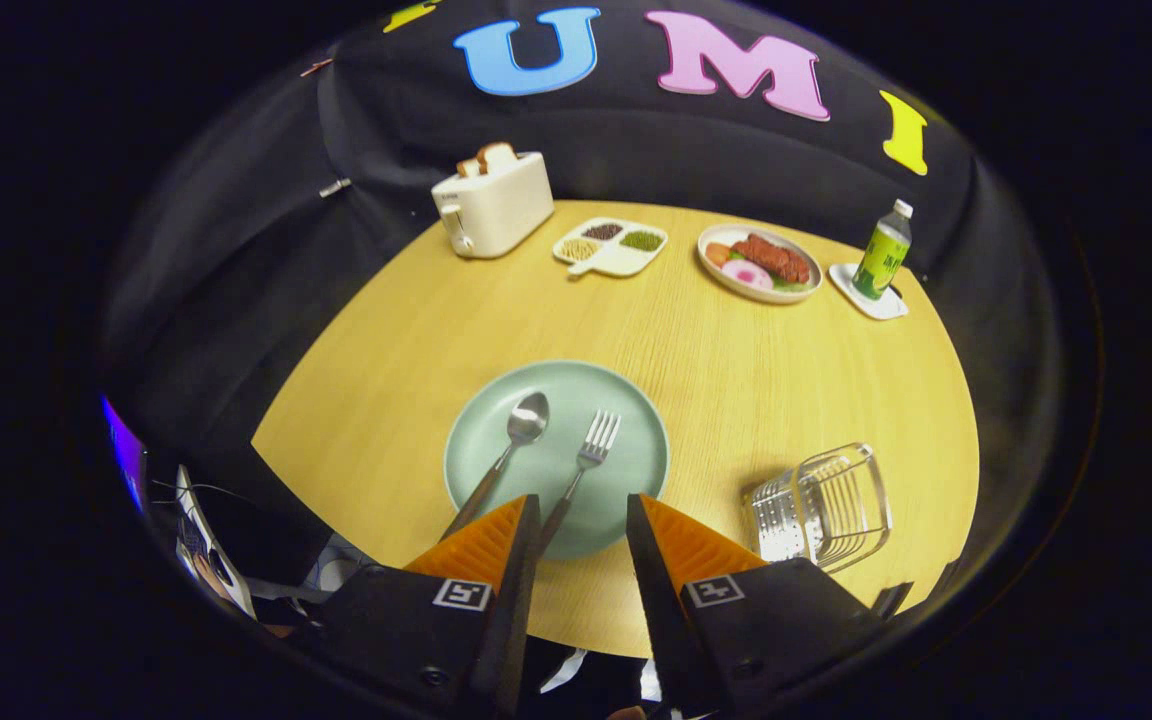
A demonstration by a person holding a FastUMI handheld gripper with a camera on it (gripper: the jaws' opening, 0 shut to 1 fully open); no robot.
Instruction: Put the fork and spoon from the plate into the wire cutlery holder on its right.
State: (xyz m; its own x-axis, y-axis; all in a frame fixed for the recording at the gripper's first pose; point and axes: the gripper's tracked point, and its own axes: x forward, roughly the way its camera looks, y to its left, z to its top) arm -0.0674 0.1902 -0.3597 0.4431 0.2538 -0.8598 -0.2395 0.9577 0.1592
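Spoon [516,445] and fork [586,462] lay side by side on the green plate [626,420], handles toward the gripper [583,515]. Gripper fingers stood apart, empty, above the plate's near rim, the fork handle running beside the left finger. Wire cutlery holder [821,508] sat right of the plate on the tabletop [736,370].

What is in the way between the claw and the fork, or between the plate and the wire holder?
Nothing visible. The open claw hangs just above the fork handle on the green plate, spoon alongside. Only bare table lies between the plate and the wire holder.
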